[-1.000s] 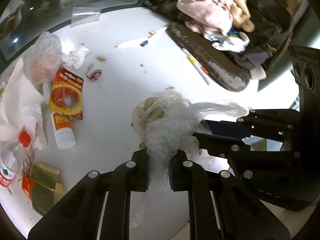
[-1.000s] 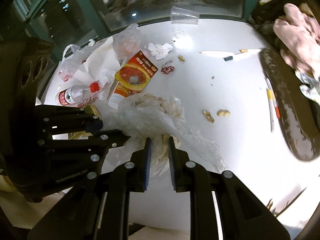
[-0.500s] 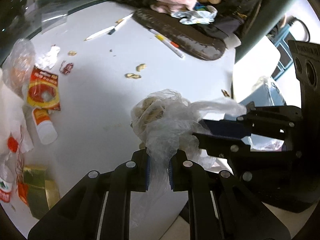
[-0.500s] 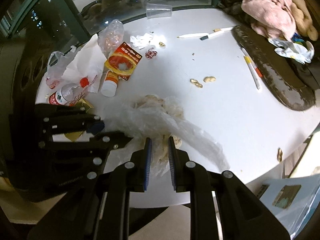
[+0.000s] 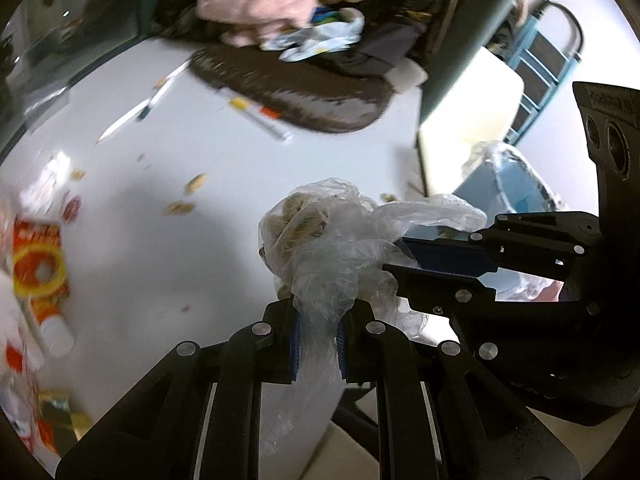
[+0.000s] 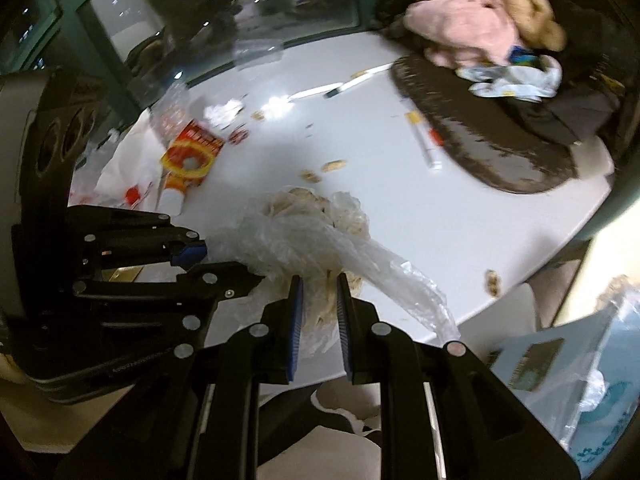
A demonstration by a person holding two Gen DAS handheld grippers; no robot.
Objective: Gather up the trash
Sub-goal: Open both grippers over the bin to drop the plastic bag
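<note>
A crumpled clear plastic bag (image 5: 320,236) with beige scraps inside hangs in the air at the white table's near right edge, also in the right wrist view (image 6: 304,232). My left gripper (image 5: 318,330) is shut on one side of the bag. My right gripper (image 6: 318,306) is shut on its other side and shows from the side in the left wrist view (image 5: 404,258). A bin lined with clear plastic (image 5: 504,176) stands below the table's right end, also in the right wrist view (image 6: 592,364).
On the white table (image 5: 168,264) lie a red and yellow packet (image 5: 38,264), a white tube (image 5: 56,336), peanut shells (image 5: 192,186), pens (image 5: 256,114), and a dark tray (image 5: 304,100) under pink cloth (image 5: 260,8). A blue chair (image 5: 548,60) stands beyond.
Both grippers have carried the bag to the right, from over the table's middle to its right edge; the bin has come into view.
</note>
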